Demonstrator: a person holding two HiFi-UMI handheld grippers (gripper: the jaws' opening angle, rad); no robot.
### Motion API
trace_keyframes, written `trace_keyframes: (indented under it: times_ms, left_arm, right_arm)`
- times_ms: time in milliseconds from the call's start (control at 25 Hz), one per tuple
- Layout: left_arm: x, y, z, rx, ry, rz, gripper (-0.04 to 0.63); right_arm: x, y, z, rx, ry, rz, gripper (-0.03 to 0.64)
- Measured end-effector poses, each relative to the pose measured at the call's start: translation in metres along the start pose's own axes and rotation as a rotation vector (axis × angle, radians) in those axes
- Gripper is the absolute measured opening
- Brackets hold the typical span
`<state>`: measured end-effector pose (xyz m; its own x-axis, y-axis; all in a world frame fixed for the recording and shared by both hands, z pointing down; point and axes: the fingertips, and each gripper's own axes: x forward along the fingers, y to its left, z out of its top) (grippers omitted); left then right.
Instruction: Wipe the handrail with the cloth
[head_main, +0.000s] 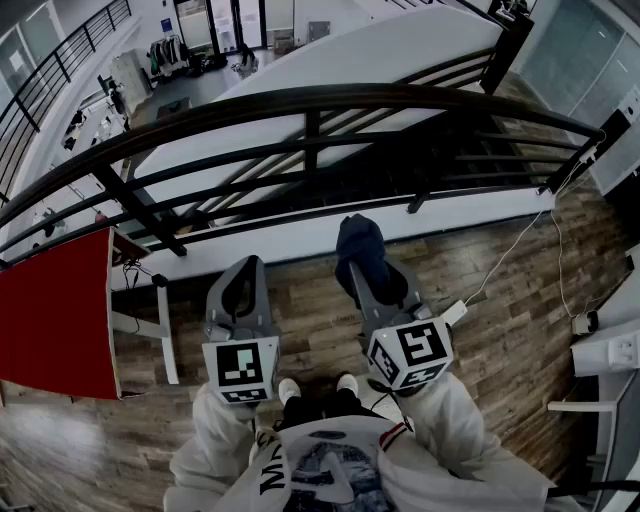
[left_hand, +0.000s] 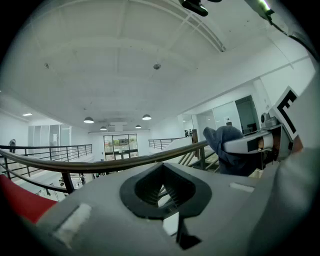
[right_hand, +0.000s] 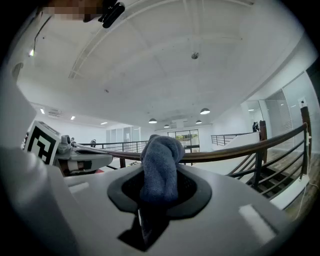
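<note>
Office-building mezzanine: handrail just beyond the left hand-held gripper, glass doors far beyond, ceiling lamps above.

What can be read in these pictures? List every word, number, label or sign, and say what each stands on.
"M": the first of the large dark letters on the person's white top; the rest is folded and unreadable.
The oval logo on the same top: too blurred to read.
The left marker cube and the right marker cube: square code patterns, no words.
No text shows on the cloth or the handrail.
</note>
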<state>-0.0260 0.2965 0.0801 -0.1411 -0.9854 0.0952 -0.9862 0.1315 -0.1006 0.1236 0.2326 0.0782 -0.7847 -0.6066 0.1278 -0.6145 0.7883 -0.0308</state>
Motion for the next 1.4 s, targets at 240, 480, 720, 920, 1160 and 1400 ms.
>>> trace_keyframes:
  times_ms: [240, 480, 720, 920, 1160, 1400]
  left_arm:
    - [-0.007, -0.026, 0.0, -0.003, 0.011, 0.013, 0.003]
    - [-0.001, -0.041, 0.005, 0.005, 0.017, 0.031, 0.003]
    - [-0.002, -0.059, 0.011, 0.018, 0.022, 0.052, 0.003]
    - [-0.001, -0.073, 0.013, 0.03, 0.026, 0.066, 0.003]
    - [-0.006, -0.088, 0.009, 0.032, 0.048, 0.086, 0.003]
    - [-0.004, -0.086, 0.012, 0.055, 0.042, 0.11, 0.003]
  right_arm:
    - [-0.019, -0.013, -0.004, 0.01, 0.009, 0.02, 0.091]
    - [-0.025, -0.029, 0.004, 0.017, -0.013, 0.033, 0.091]
    - [-0.037, -0.037, 0.009, 0.029, -0.035, 0.063, 0.091]
    - [-0.047, -0.05, 0.008, 0.051, -0.055, 0.078, 0.092]
    - [-0.063, -0.068, 0.006, 0.063, -0.07, 0.083, 0.092]
    - [-0.062, -0.08, 0.001, 0.083, -0.066, 0.087, 0.092]
